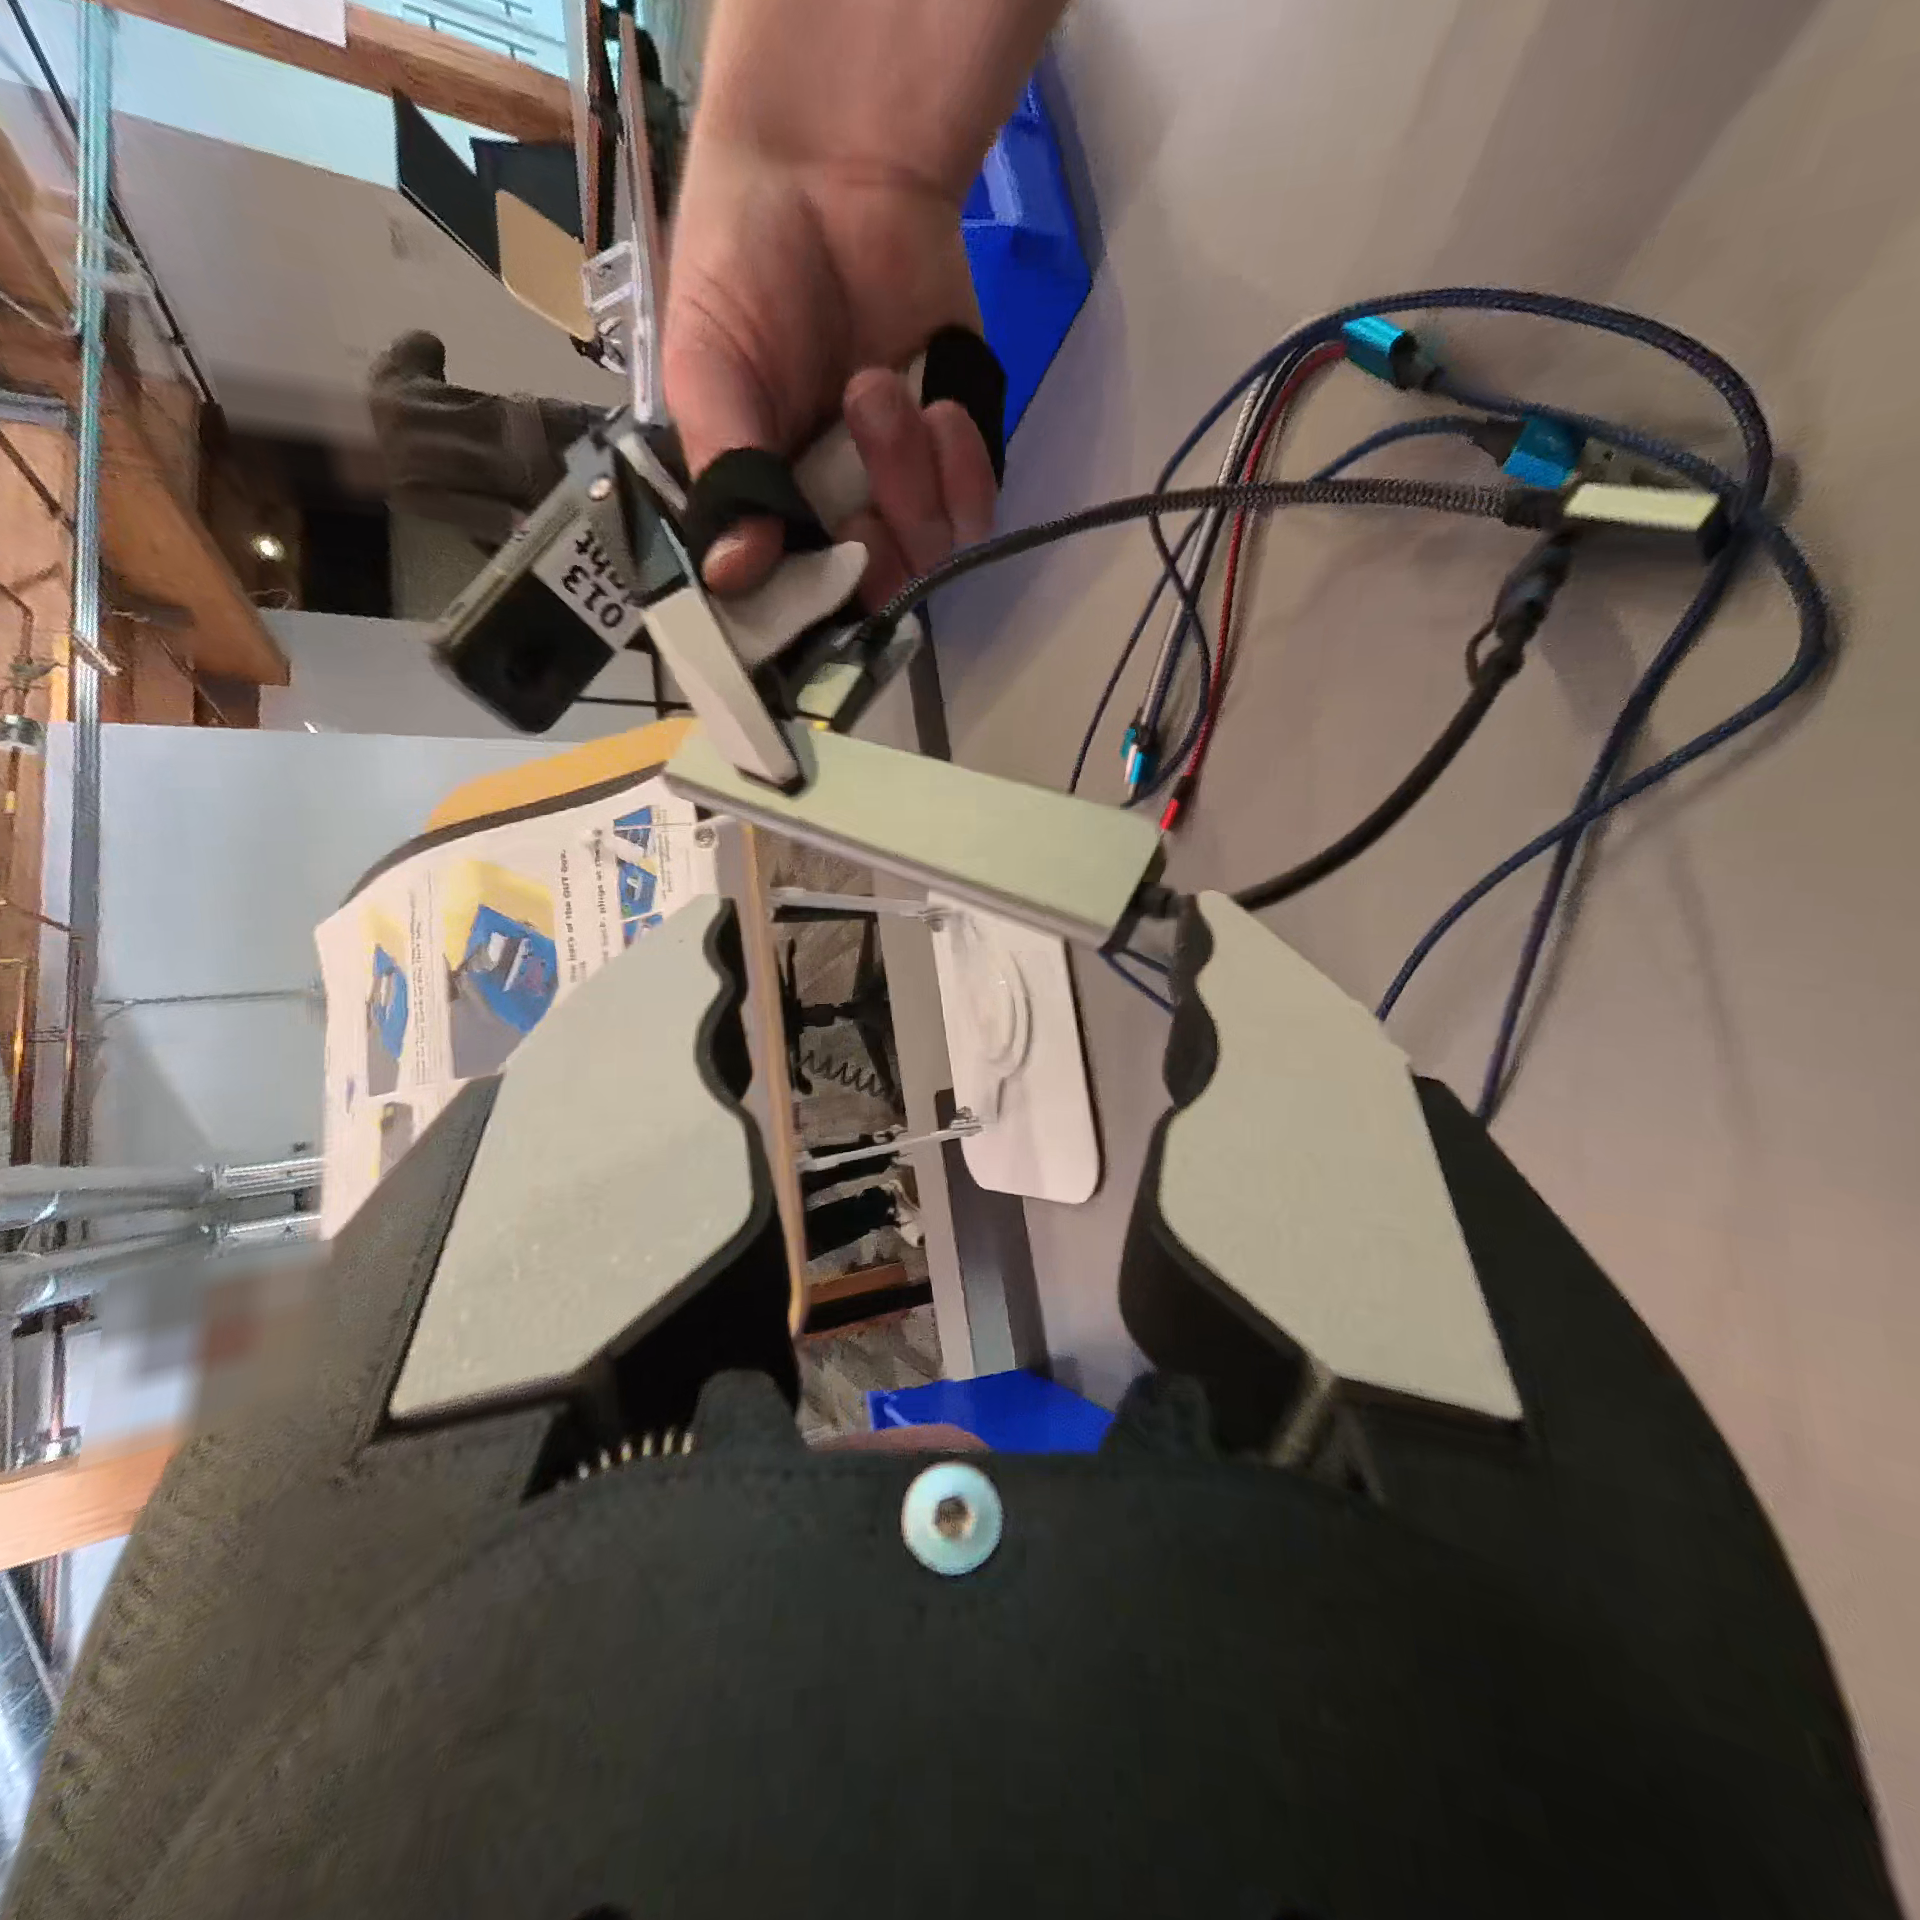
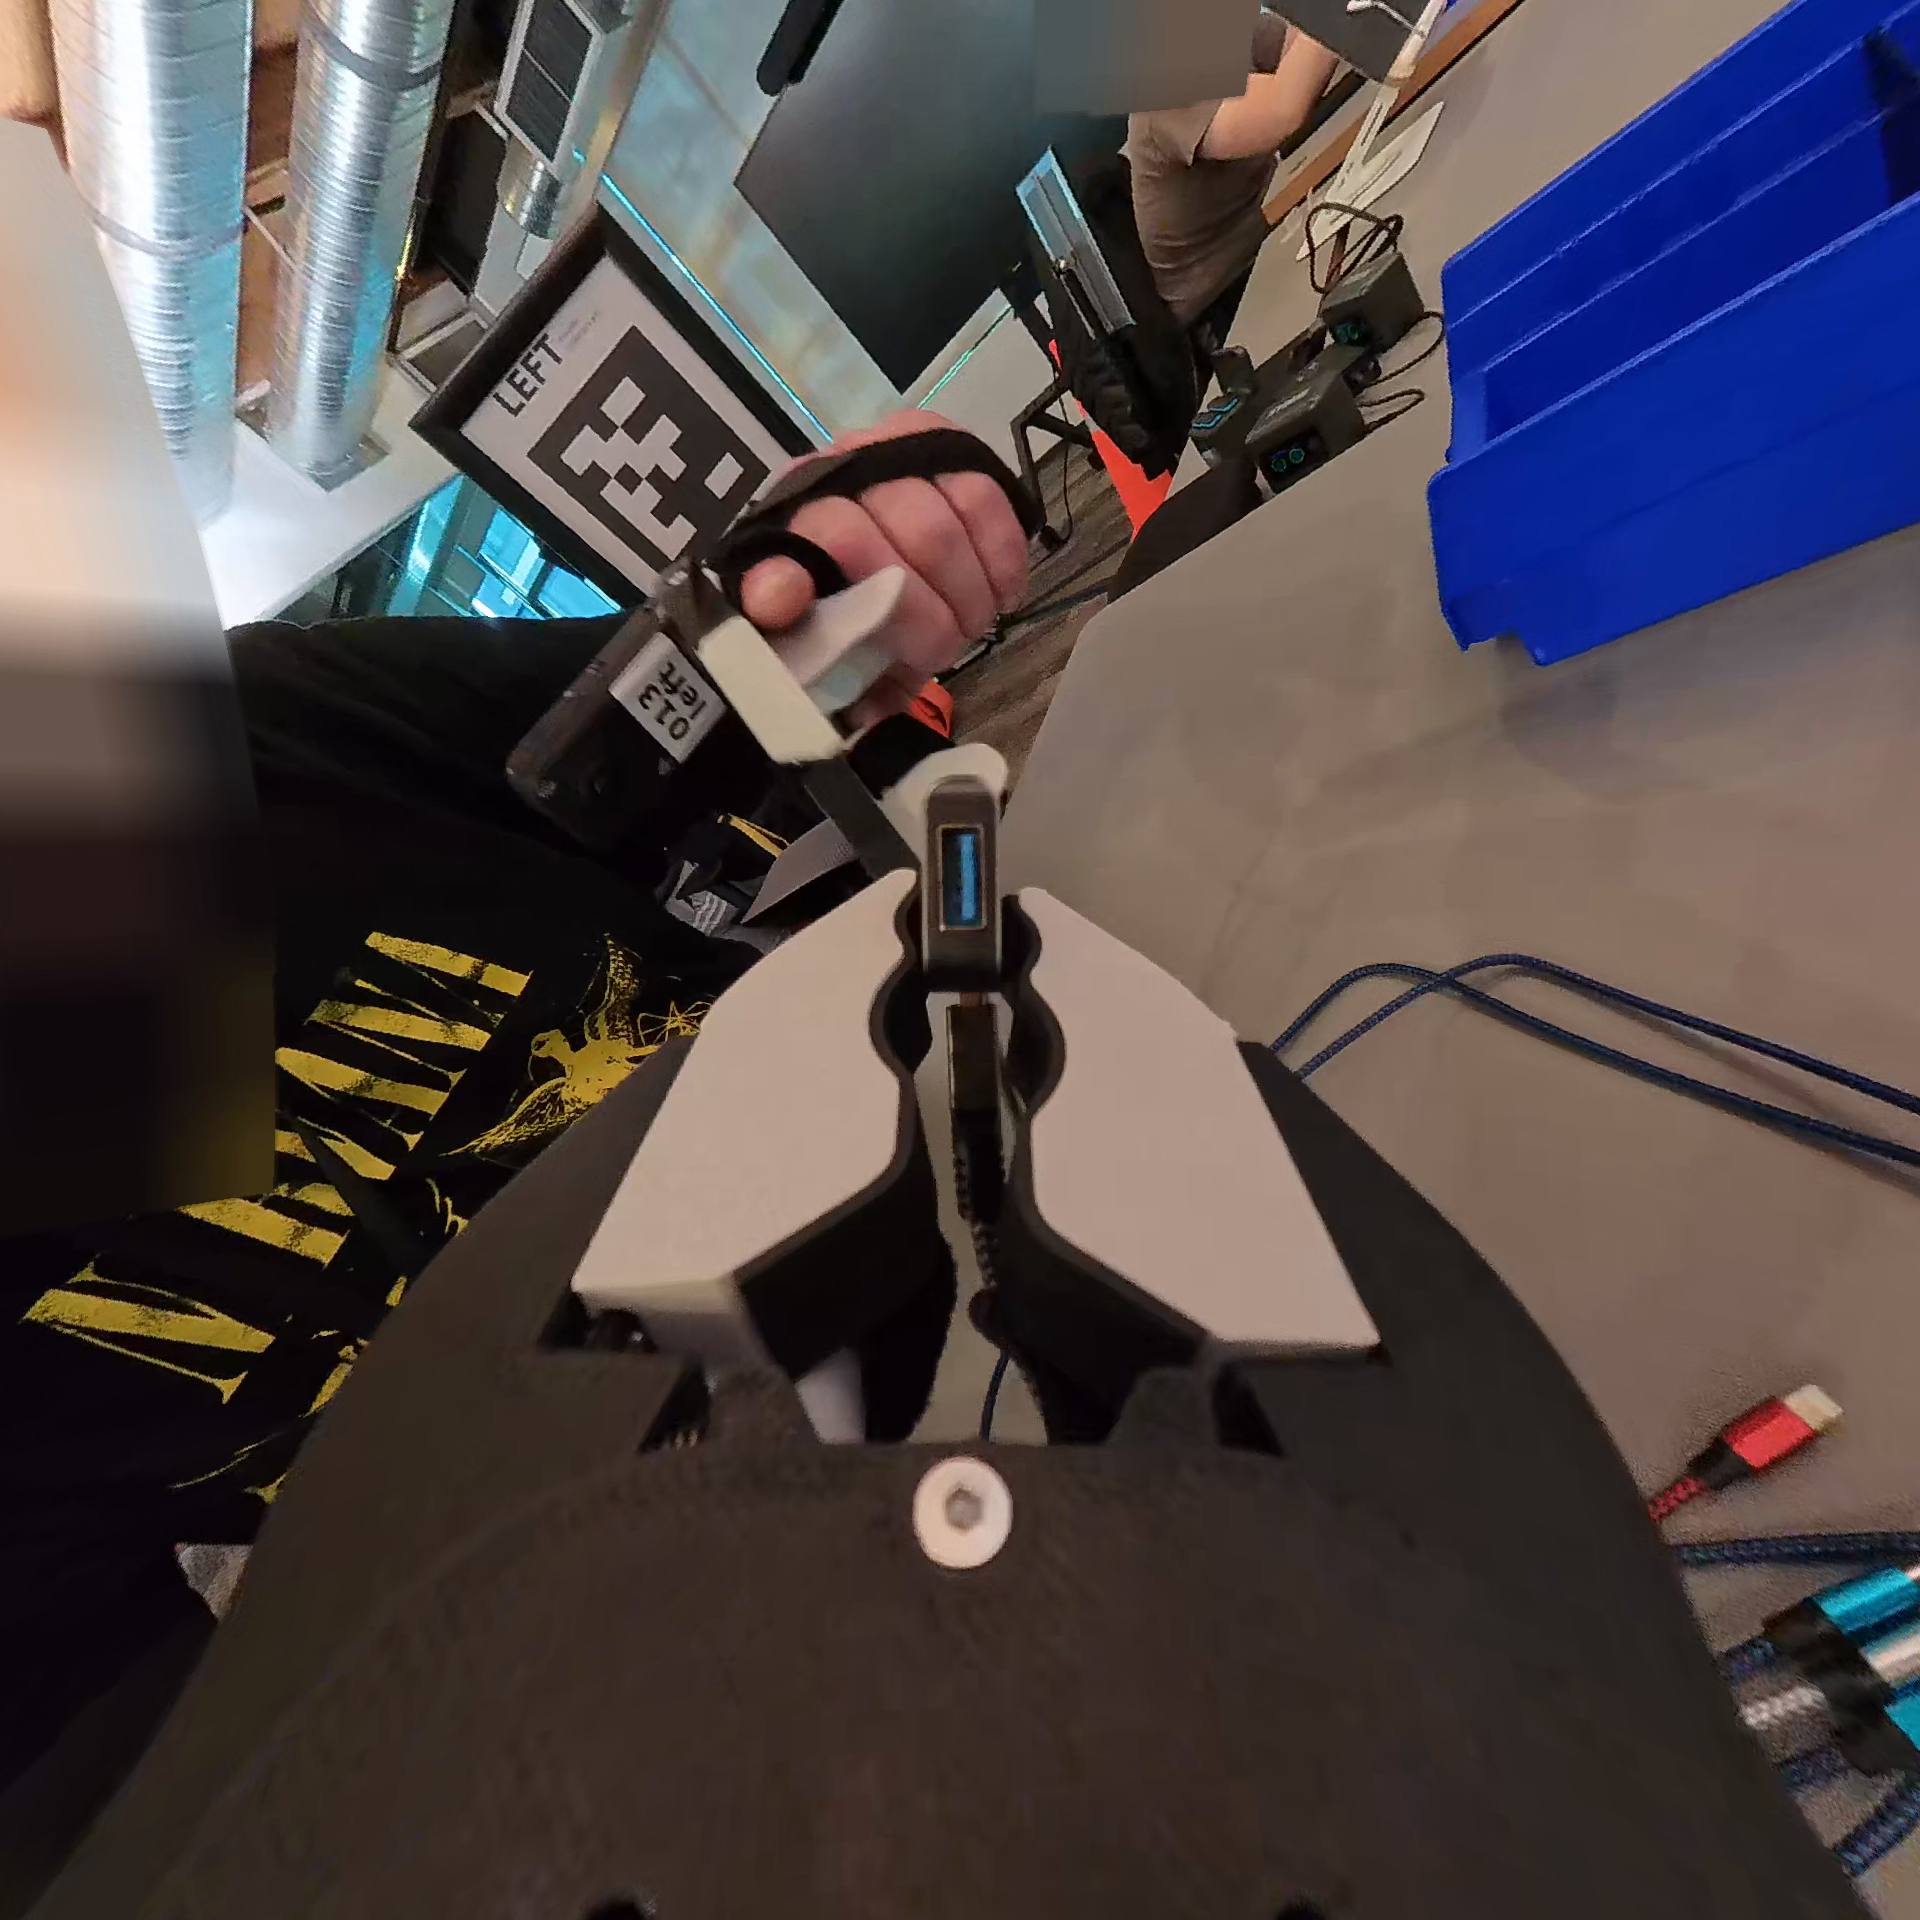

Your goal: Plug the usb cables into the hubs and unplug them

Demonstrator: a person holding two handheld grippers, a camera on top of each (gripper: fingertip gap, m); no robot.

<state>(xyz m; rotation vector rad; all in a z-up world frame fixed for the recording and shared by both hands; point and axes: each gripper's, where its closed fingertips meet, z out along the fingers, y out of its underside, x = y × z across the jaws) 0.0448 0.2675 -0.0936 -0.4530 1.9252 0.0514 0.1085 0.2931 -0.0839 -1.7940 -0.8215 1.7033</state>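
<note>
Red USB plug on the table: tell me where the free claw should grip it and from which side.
Take the red plug by its red housing, pads on the two long sides, coming from above: it lies flat on the grey table with its cord trailing off, so the pale tip likely stays free. Use the open left claw; the right claw grips the hub.

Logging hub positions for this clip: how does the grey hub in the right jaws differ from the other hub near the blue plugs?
The held hub is lifted off the table, clamped at one end by the right gripper; the second hub lies flat on the table. The held hub looks longer, though it is also nearer. Both are grey with dark cables.
</note>
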